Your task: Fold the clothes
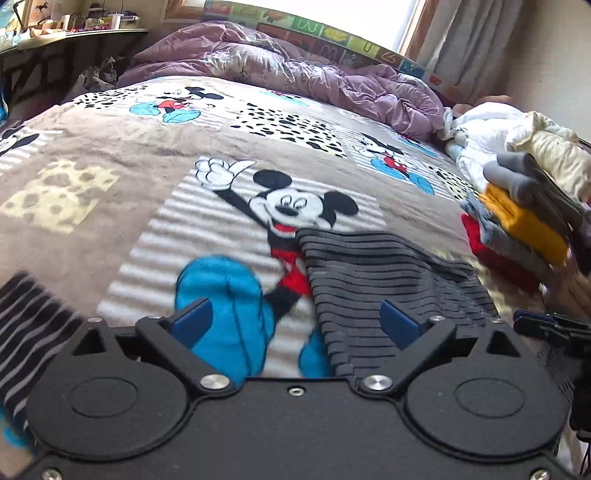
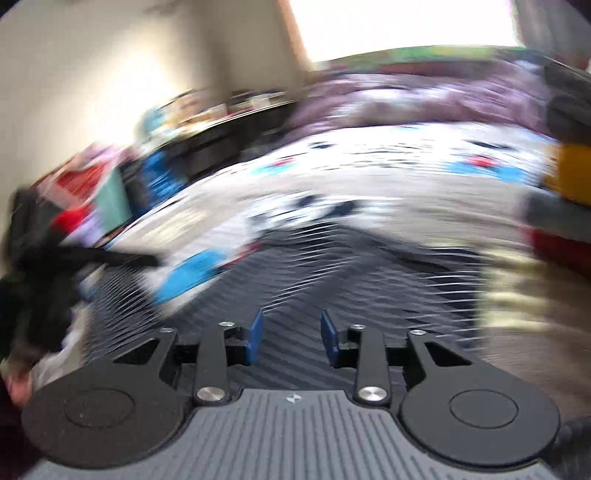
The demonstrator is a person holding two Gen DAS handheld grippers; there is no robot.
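Observation:
A dark grey garment with thin stripes (image 1: 373, 280) lies flat on the cartoon-mouse blanket (image 1: 110, 147) just ahead of me. Another striped part of cloth (image 1: 29, 325) shows at the lower left. My left gripper (image 1: 295, 325) stands open wide above the garment's left edge, and nothing sits between its blue pads (image 1: 194, 321). In the heavily blurred right wrist view, my right gripper (image 2: 292, 336) hangs over the striped garment (image 2: 332, 273). Its blue pads (image 2: 255, 334) stand apart with only cloth behind the gap.
A stack of folded clothes (image 1: 517, 225) in grey, yellow and red sits at the bed's right side, with a loose pile of white clothes (image 1: 495, 125) behind it. A crumpled purple duvet (image 1: 295, 70) fills the far end. A cluttered shelf (image 1: 74, 29) stands beyond the bed's left.

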